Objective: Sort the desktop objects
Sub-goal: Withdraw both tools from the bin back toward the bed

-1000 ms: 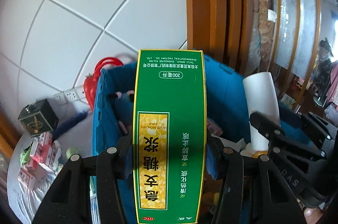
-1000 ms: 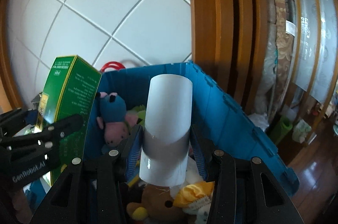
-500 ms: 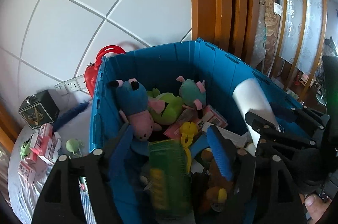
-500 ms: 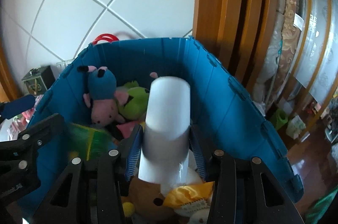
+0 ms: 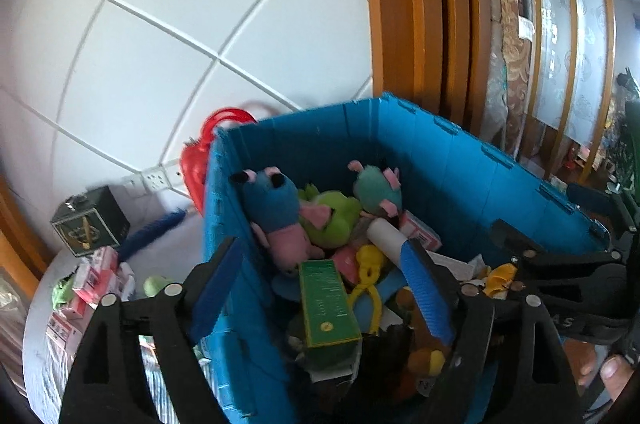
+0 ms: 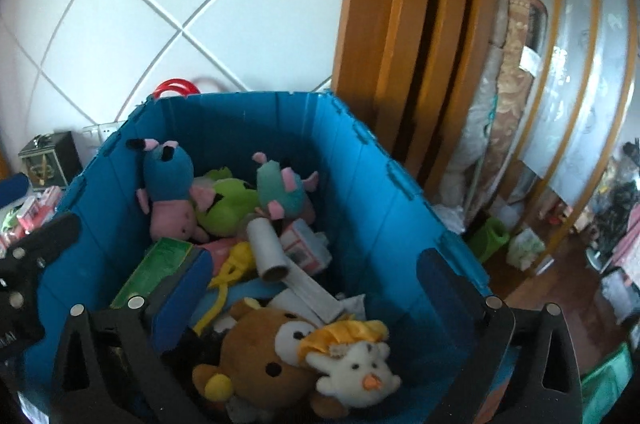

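Over the crate: both grippers hang above it, jaws spread, empty.
Crate (image 6: pixel 362 184): blue, open-topped, against the tiled wall, full of toys.
Left gripper (image 5: pixel 324 260): fingers wide apart, nothing between them.
Right gripper (image 6: pixel 316 284): likewise agape.
Green box (image 5: pixel 326 304): lies in the crate on the pile.
Tube (image 6: pixel 266 248): white, lies tilted among the toys, right of the green box.

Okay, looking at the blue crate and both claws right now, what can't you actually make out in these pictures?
- Green box: print too small and blurred, left wrist view; partly hidden by the right claw in the other.
- Crate bottom: buried under toys, both views.
- Small boxes on the table: blurred, partly behind the left claw.
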`<state>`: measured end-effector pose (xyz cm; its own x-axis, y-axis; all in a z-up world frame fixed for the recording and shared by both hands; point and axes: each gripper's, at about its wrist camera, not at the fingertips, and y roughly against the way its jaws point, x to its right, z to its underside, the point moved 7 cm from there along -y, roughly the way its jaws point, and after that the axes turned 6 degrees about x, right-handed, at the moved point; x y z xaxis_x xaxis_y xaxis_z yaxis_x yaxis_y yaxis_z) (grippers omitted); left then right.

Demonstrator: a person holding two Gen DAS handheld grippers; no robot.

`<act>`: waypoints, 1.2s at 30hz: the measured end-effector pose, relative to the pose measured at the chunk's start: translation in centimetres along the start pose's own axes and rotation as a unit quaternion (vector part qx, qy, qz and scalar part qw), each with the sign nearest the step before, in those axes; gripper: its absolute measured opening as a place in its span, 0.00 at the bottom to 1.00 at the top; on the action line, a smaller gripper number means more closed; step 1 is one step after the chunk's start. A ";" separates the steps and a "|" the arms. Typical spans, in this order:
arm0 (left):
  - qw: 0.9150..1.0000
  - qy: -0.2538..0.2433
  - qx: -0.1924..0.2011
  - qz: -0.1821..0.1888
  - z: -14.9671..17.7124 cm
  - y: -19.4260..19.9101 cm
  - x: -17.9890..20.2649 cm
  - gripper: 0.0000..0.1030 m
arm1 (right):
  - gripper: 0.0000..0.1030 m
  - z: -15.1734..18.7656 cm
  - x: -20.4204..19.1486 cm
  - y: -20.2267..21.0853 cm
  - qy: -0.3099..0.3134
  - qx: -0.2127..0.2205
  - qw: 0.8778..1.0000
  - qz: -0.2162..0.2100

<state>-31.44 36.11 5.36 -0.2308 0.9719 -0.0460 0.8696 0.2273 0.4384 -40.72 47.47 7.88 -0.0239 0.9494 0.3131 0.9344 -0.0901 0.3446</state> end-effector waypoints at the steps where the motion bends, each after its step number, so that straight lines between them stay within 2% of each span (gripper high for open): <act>1: 1.000 0.002 0.006 -0.002 0.0 0.4 -0.4 0.85 | 1.00 0.0 0.0 0.3 -0.002 0.002 1.000 -0.002; 4: 1.000 0.008 0.026 -0.010 -0.1 1.7 -1.7 0.96 | 1.00 -0.1 -0.4 1.5 -0.010 0.011 1.000 -0.013; 11: 0.997 0.037 0.056 -0.028 0.4 4.4 -6.2 0.96 | 1.00 -0.7 -3.5 3.3 -0.021 0.029 0.998 -0.050; 18: 0.996 0.065 0.051 -0.033 1.8 5.9 -11.8 0.96 | 1.00 -2.6 -8.6 5.9 -0.026 0.068 0.993 -0.093; 22: 0.995 0.066 0.051 -0.056 2.9 6.6 -15.7 0.96 | 1.00 -3.9 -12.4 7.4 -0.018 0.088 0.990 -0.109; 27: 0.993 0.083 0.038 -0.075 5.3 7.2 -21.8 0.96 | 1.00 -5.1 -18.5 8.4 -0.006 0.097 0.987 -0.128; 31: 0.989 0.099 0.026 -0.105 7.6 7.6 -28.0 0.96 | 1.00 -5.7 -23.3 8.7 0.000 0.103 0.986 -0.134; 36: 0.980 0.124 0.004 -0.155 11.0 7.9 -36.3 0.96 | 1.00 -6.1 -28.7 8.5 0.002 0.098 0.985 -0.145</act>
<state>-11.42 3.30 0.63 -0.5829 0.8114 0.0441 0.7437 0.5108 0.4313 -34.21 17.61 7.20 -0.3009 0.9254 0.2304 0.9386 0.2447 0.2430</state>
